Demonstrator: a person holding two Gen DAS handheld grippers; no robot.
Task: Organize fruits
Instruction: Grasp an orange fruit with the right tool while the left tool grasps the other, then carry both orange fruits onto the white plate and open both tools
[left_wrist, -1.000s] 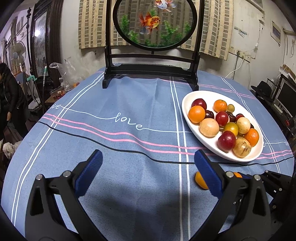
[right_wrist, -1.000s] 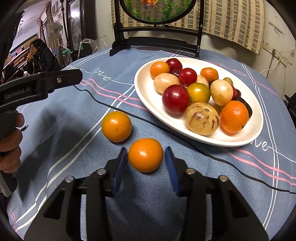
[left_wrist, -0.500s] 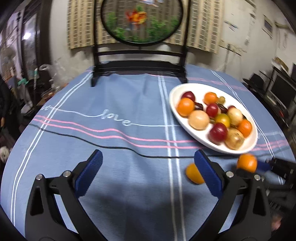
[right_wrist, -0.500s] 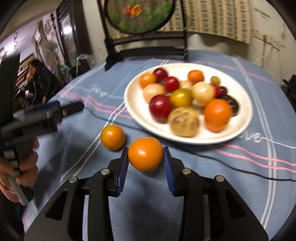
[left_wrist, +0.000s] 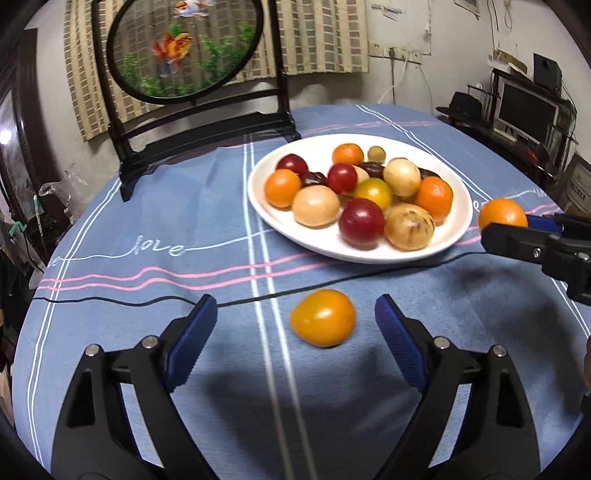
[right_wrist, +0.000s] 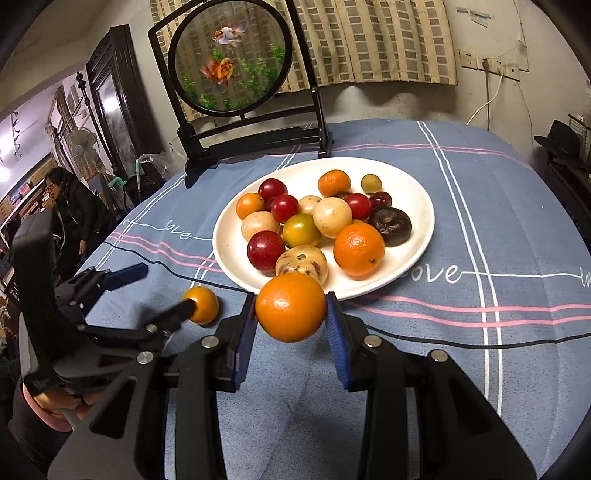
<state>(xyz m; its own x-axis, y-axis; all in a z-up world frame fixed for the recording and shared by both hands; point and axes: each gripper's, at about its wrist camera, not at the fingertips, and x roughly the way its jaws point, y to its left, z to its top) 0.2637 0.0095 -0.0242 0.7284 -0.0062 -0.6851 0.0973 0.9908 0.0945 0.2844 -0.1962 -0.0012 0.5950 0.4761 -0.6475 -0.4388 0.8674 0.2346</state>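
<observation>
Two oranges off the plate: my right gripper pinches one orange above its near rim; my left gripper, jaws just narrowing but apart, straddles the loose orange on the tablecloth. Plate holds about fourteen fruits.

Right gripper has lifted its orange off the cloth, left gripper, jaws narrowing, now frames loose orange.

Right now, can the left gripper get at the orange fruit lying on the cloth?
Probably yes: the left gripper is open, the orange fruit lies just ahead between its fingers, and nothing blocks it.
</observation>
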